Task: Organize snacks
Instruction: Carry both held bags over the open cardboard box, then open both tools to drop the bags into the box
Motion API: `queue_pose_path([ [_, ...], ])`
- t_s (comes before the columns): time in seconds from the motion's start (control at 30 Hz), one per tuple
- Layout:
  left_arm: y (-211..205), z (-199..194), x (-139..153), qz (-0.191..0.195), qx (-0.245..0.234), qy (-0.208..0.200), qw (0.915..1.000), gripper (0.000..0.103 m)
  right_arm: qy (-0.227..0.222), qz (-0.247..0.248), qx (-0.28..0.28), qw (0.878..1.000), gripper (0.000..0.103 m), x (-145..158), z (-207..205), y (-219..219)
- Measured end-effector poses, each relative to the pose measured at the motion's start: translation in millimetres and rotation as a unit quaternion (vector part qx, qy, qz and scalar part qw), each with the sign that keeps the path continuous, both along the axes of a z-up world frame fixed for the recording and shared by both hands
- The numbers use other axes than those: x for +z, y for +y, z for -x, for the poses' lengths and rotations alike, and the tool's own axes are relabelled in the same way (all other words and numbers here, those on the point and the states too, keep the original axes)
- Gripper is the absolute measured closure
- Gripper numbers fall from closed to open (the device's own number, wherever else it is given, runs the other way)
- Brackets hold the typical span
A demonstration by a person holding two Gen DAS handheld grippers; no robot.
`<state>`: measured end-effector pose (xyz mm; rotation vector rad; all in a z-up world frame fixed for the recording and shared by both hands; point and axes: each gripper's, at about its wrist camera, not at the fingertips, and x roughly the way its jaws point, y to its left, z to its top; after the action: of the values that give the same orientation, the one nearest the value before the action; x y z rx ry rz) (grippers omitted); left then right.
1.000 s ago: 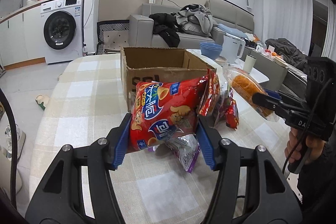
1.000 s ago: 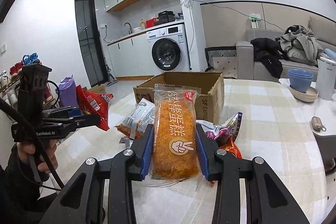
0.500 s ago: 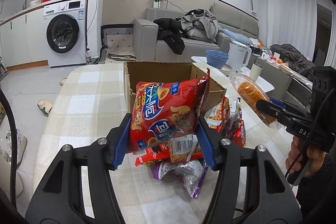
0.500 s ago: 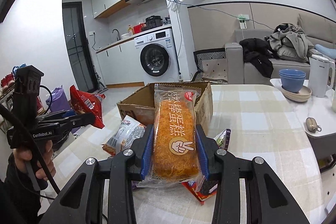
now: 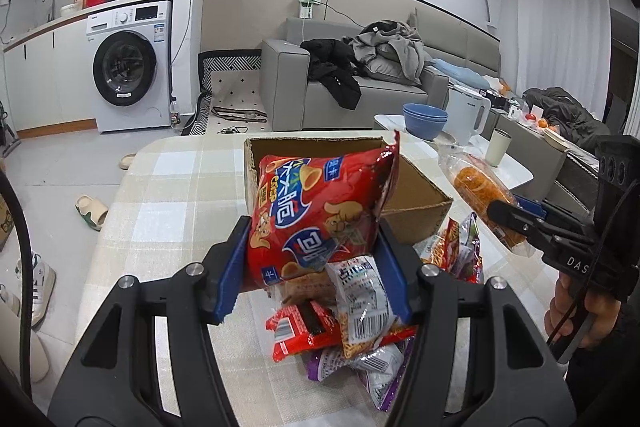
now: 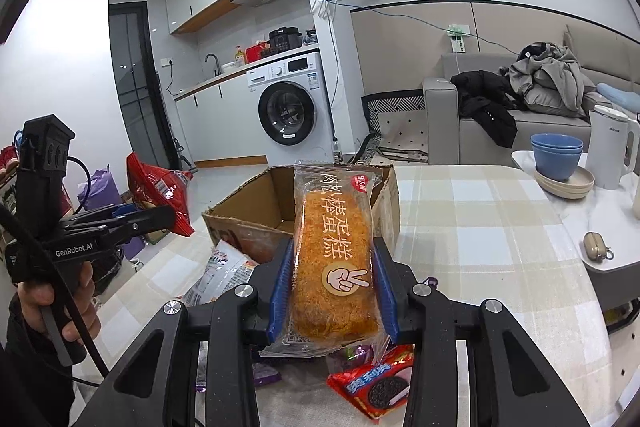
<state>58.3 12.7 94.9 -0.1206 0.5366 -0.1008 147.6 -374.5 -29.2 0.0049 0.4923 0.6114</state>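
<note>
1. The left gripper is clamped on the lower part of a red chip bag; the bag stands upright and lifted, in front of the open box; the right gripper is clamped on a wrapped cake, also lifted, just short of the box.
2. Risk near the pads: the chip bag is puffy and slick, so it could slide out or crush if squeezed harder; the cake is soft and its wrapper loose, so it could slip down through the pads.
3. Risk below: loose packets lie heaped on the table under both tools; a low carry could drag or scatter them.
4. Risk further out: both hands aim at one box, so the tools could knock together over it, or a bag could catch on the cardboard rim and fall outside.
5. The left view alone shows the heap under the chip bag and the right tool from the side; the right view alone shows an Oreo packet, the box's bare floor, and the person's hand on the left tool.
</note>
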Motion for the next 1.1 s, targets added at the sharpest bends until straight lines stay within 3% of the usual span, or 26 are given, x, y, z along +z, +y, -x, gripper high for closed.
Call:
queue_pose_path([
  [0.67,2.0,-67.4,7.1,0.010,0.014,0.012,0.9998,0.047,0.014,0.022,0.016,1.000,0.065,2.3,-36.0,18.6],
  [1.1,-8.8,-114.4,-0.3,-0.002,0.010,0.029,0.9995,0.047,0.023,0.030,0.030,0.999,0.065,3.0,-53.0,30.3],
])
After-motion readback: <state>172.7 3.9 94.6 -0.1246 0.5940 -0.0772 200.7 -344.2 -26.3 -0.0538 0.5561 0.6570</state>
